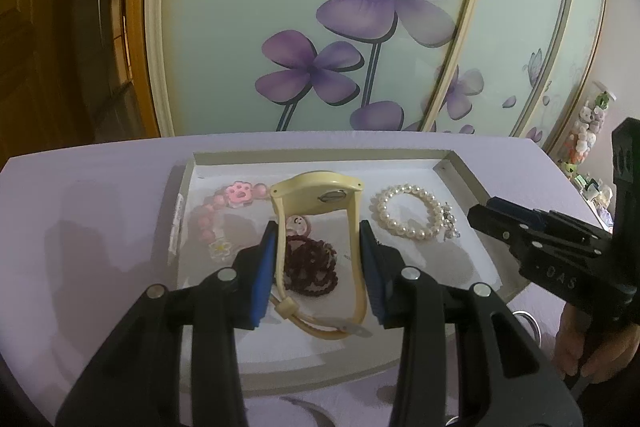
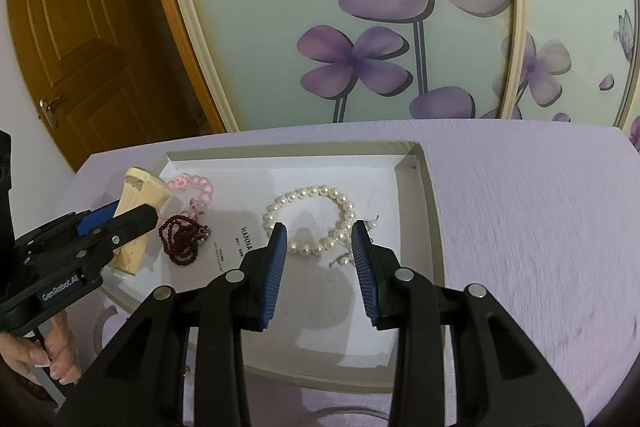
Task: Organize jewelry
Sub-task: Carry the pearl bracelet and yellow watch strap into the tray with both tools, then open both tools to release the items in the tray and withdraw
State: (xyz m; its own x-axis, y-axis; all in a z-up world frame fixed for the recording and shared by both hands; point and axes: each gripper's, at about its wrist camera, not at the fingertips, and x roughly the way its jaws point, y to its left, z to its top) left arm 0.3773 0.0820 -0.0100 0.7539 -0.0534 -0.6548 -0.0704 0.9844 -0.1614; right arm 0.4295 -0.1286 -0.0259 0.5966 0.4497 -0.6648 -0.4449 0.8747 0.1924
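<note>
My left gripper is shut on a cream watch, its pads against both sides of the strap, over a shallow white tray. In the tray lie a pink bead bracelet with a paw charm, a dark red bead string under the watch, and a white pearl bracelet. My right gripper is open and empty, low over the pearl bracelet. The right wrist view also shows the watch, the red beads and the pink bracelet.
The tray sits on a lilac cloth-covered table. A glass panel with purple flowers stands behind the table. A wooden door is at the far left. Small toys hang at the right.
</note>
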